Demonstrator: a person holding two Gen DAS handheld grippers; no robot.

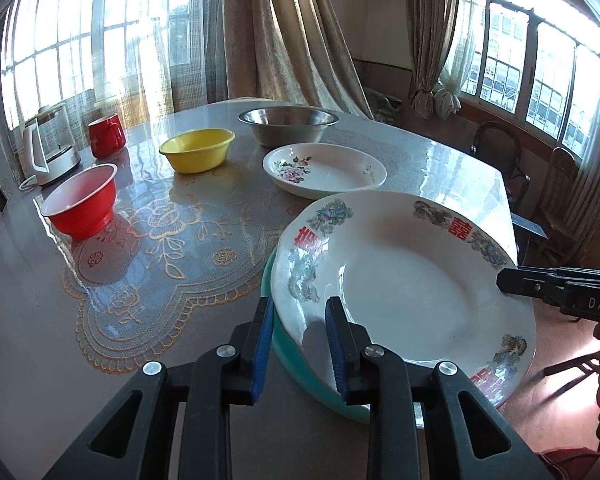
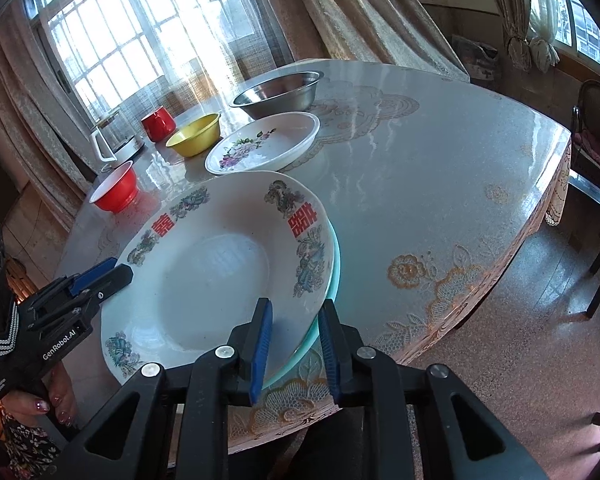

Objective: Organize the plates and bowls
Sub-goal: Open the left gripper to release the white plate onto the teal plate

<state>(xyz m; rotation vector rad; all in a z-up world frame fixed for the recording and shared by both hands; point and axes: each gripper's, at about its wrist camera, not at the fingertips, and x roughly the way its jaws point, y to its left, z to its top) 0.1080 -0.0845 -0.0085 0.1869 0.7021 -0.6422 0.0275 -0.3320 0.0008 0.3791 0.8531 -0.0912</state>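
1. Plates sit stacked in the lower right of the left wrist view: a large white plate [image 1: 404, 292] with red characters and dragon motifs lies on a teal plate [image 1: 296, 356], whose rim shows only along the lower left edge.
2. Left gripper [image 1: 300, 344] fills the bottom centre of that view; its blue-padded jaws are spread, straddling the near rims of both plates without clearly pressing them.
3. Right gripper [image 2: 296, 344] fills the bottom centre of the right wrist view; its jaws are likewise spread around the stacked rims, the teal plate [image 2: 328, 300] peeking out at the right edge of the large white plate [image 2: 216, 276].
4. Each gripper also appears from the other side: the right one at the right edge of the left view, the left one at the lower left of the right view, both at the plate's rim.
5. Above the stack, mid-frame, a floral plate [image 1: 324, 170] rests on the table [image 1: 452, 160], with a steel bowl [image 1: 288, 125] behind it.
6. Further left stand a yellow bowl [image 1: 198, 149] and a red bowl [image 1: 82, 200].
7. In the upper left of the frame, a red mug [image 1: 106, 135] stands beside a glass kettle [image 1: 50, 144].
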